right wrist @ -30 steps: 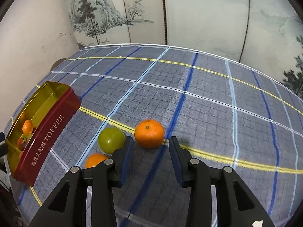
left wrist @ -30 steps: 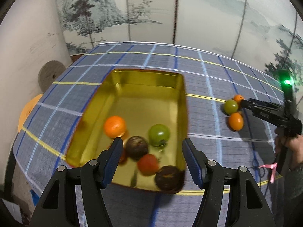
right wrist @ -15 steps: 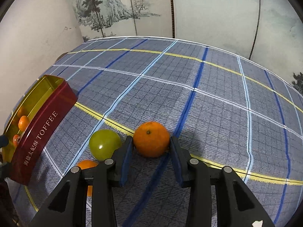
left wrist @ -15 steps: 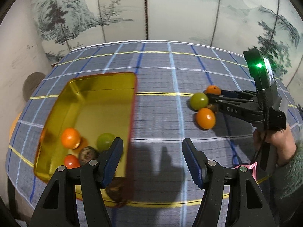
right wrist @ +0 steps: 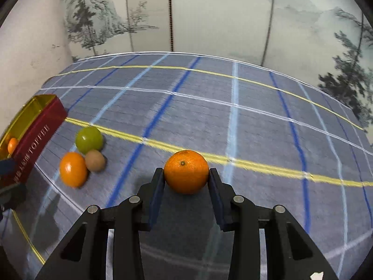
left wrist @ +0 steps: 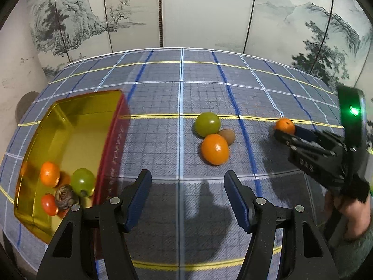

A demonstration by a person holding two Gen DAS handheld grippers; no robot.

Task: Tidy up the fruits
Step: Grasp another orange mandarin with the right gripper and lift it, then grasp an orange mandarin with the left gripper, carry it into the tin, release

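My right gripper [right wrist: 186, 175] is shut on an orange mandarin [right wrist: 186, 171], held apart from the other fruit; it also shows in the left wrist view [left wrist: 284, 126]. A green fruit [left wrist: 207, 124], an orange [left wrist: 215, 149] and a brown kiwi [left wrist: 227, 136] lie together on the checked cloth. The same group shows in the right wrist view at left: green fruit [right wrist: 89, 139], orange [right wrist: 73, 169], kiwi [right wrist: 95, 160]. My left gripper [left wrist: 187, 194] is open and empty, in front of that group. A gold tin with red sides [left wrist: 116, 140] at left holds several fruits.
The table has a blue-grey checked cloth [left wrist: 181, 88]. A painted folding screen [left wrist: 209, 11] stands behind the table. The person's right hand [left wrist: 352, 212] holds the right gripper's handle at the right edge. The tin's red wall [right wrist: 35, 144] reads TOFFEE.
My left gripper swung right, away from the tin toward the loose fruit. My right gripper closed on the mandarin and carried it right, away from the group, uncovering the kiwi.
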